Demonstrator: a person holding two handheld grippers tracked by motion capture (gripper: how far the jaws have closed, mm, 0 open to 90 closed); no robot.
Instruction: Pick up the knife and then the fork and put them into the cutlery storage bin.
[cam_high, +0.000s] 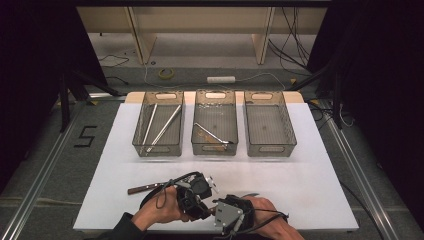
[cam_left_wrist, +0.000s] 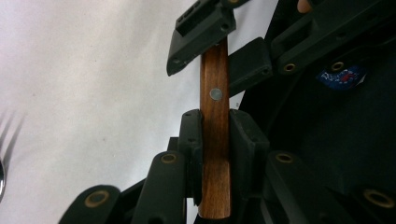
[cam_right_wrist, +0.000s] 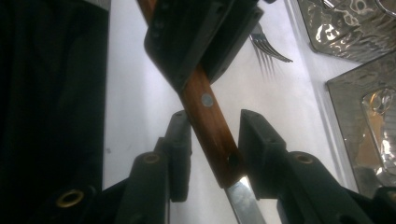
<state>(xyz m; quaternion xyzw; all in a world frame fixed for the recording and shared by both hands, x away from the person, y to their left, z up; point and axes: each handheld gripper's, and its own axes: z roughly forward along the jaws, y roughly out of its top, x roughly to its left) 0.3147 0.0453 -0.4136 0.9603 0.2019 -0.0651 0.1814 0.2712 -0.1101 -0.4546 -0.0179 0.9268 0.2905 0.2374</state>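
Note:
A knife with a brown wooden handle (cam_left_wrist: 215, 140) and one metal rivet is held between both grippers, near the table's front edge. My left gripper (cam_left_wrist: 215, 121) is shut on the handle's end, its pads pressing both sides. The right gripper (cam_right_wrist: 212, 121) faces it from the other way. The handle (cam_right_wrist: 210, 126) crosses the right gripper's jaws at a slant, touching both pads, and the steel blade (cam_right_wrist: 240, 200) runs back toward that camera. In the high view, the left gripper (cam_high: 206, 199) and right gripper (cam_high: 217, 205) meet tip to tip above the white table (cam_high: 310, 190).
Three clear bins stand in a row at the back: the left bin (cam_high: 137, 131) holds long metal utensils, the middle bin (cam_high: 196, 131) one utensil, the right bin (cam_high: 291, 135) nothing. A wooden-handled utensil (cam_high: 145, 188) lies left of my hands. A fork (cam_right_wrist: 271, 49) lies on the table.

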